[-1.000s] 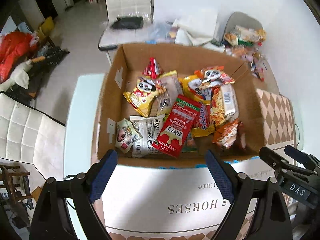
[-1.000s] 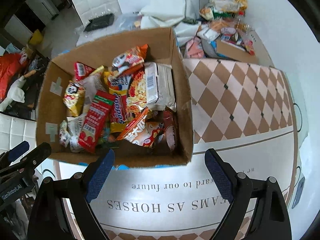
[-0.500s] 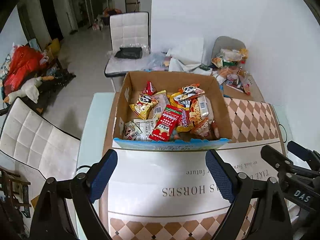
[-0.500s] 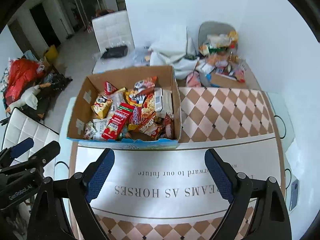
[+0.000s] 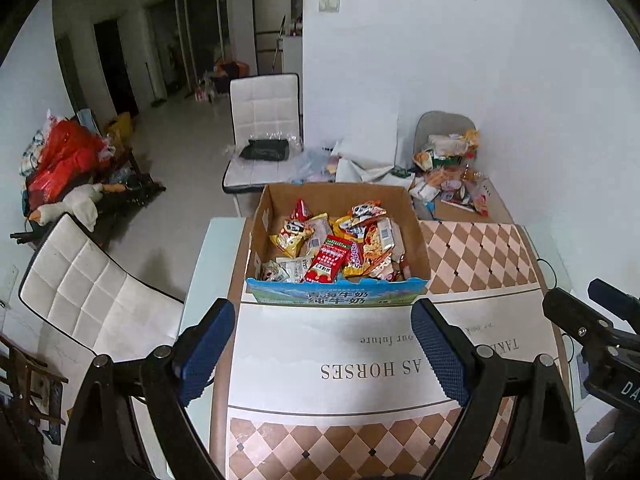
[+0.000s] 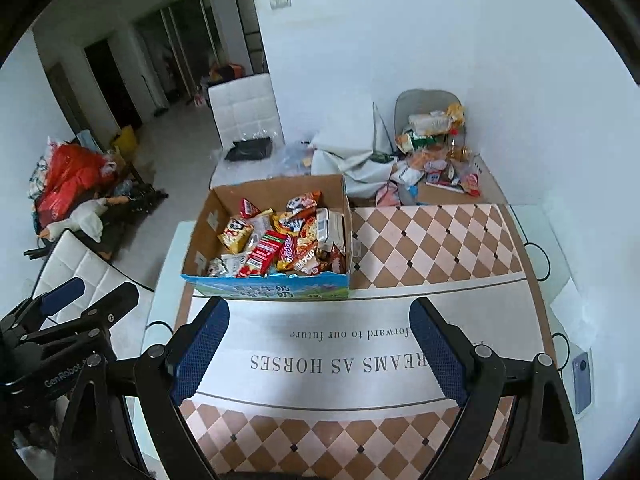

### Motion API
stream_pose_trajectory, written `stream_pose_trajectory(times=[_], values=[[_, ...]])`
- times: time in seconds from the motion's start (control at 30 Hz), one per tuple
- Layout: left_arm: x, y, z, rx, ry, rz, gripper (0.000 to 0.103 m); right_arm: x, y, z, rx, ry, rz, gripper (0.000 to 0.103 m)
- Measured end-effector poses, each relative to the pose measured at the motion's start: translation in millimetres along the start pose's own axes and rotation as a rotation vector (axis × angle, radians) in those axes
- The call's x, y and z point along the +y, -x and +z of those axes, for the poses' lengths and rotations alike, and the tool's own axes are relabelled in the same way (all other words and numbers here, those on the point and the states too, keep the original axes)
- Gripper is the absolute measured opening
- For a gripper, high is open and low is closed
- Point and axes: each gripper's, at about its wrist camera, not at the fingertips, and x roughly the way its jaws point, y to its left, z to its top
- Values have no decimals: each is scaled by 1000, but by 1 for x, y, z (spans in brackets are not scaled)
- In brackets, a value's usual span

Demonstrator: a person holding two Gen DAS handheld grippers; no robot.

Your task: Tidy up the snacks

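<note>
cardboard box [image 5: 416,236] with a blue printed front wall sits on the far left part of the surface [image 5: 480,248], and the snacks [image 5: 332,240] fill it in a loose heap: a red packet [image 5: 330,258] lies on top near the front, a yellow bag [image 5: 290,236] is to its left, and a noodle pack [image 5: 376,242] is to its right. the box rests at the edge of a checked cloth [image 6: 432,240] with a white band of printed words running across it, and the band lies bare between the box and the grippers. the left gripper [image 5: 320,354] hangs above that band with its blue pads spread wide and nothing between them. the right gripper [image 6: 318,350] is beside it, also spread wide and empty; each shows at the edge of the other's view. a phone [image 6: 583,382] lies on the right edge of the surface. beyond the box, a second pile of packets [image 5: 452,168] sits on a grey chair and a low carton against the white wall, next to crumpled white paper. a white chair [image 5: 264,128] with a black bag on its seat stands behind the box, and another white chair [image 5: 92,292] stands at the left of the surface. red bags [image 5: 66,160] and a plush toy lie on the floor at far left.
</note>
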Motion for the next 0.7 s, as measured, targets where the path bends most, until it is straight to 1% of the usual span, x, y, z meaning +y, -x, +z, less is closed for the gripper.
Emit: stream_pose_trajectory(times=[0.13, 0.23, 0.4, 0.53, 0.57, 0.6, 0.67, 0.7], values=[[-4, 21, -2, -23, -1, -4, 90, 2, 27, -4, -27, 18, 20, 94], [-4, 36, -4, -55, -3, 6, 90, 4, 42, -7, -40, 33, 30, 94], [-2, 51, -3, -87, 14, 3, 90, 7, 51, -10, -42, 50, 35, 94], [-2, 51, -2, -94, 15, 7, 90, 8, 51, -10, -48, 50, 32, 94], [-2, 49, -2, -92, 19, 7, 90, 7, 51, -10, -55, 50, 28, 98], [-1, 46, -2, -85, 27, 2, 90, 7, 50, -9, -61, 49, 25, 99], [1, 42, -1, -80, 35, 4, 93, 6, 47, -6, -68, 45, 16, 99], [2, 38, 0, -77, 34, 13, 100, 6, 44, -4, -71, 42, 10, 100]])
